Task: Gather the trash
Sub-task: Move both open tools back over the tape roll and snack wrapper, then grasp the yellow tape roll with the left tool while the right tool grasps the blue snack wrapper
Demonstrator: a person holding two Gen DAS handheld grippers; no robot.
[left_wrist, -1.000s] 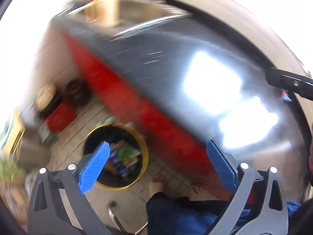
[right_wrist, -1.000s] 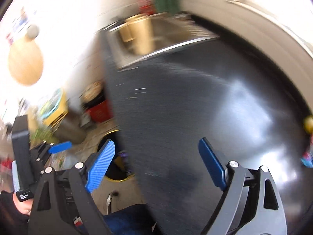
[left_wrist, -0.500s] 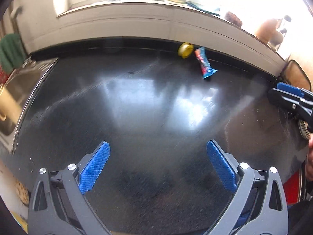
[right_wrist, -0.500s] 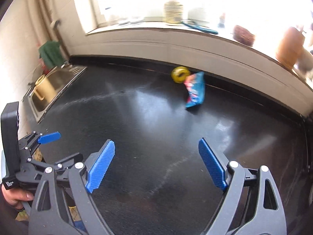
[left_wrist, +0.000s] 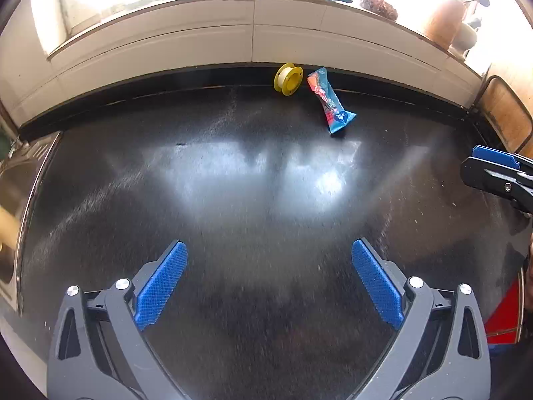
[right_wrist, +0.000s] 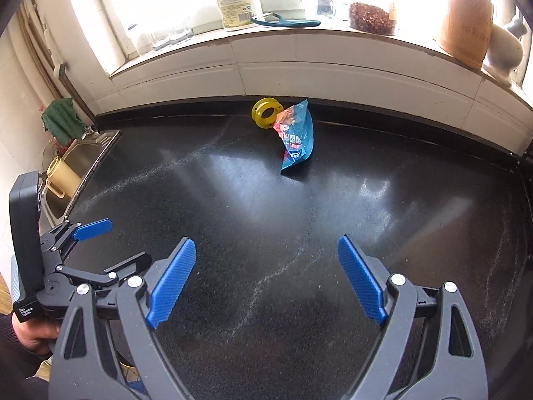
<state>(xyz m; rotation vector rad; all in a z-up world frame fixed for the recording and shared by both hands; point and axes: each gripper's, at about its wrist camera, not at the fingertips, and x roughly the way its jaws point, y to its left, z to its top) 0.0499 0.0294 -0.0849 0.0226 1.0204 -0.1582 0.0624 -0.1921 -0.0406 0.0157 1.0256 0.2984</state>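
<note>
Wrapper point(left_wrist: 330, 102), blue with red print, lies flat at the far edge of the black countertop point(left_wrist: 266, 200), close under the white tiled ledge point(left_wrist: 253, 46). Seen from the left wrist camera, its long axis runs from the back wall toward the near right, with the crimped blue end nearest the camera and the red-printed end by the wall. In the right wrist view the same wrapper point(right_wrist: 296, 138) looks wider and crumpled, its long axis again running from the wall out toward the camera. Just beside it on the left sits a yellow spool point(left_wrist: 288, 78), on its side against the dark strip at the wall's foot; whether the two touch cannot be told.

Both grippers are well short of the wrapper and point down at the bare counter. The left gripper point(left_wrist: 269, 283) has its blue pads spread wide with nothing between them. The right gripper point(right_wrist: 266, 281) is likewise spread, nothing between its pads. From the right wrist camera the left gripper shows at the lower left, held by a hand point(right_wrist: 33, 333) in a dark sleeve. A steel sink point(right_wrist: 76, 163) lies at the counter's left end, a yellowish jug point(right_wrist: 61, 175) in it. Jars and a bottle line the bright windowsill point(right_wrist: 299, 31).
</note>
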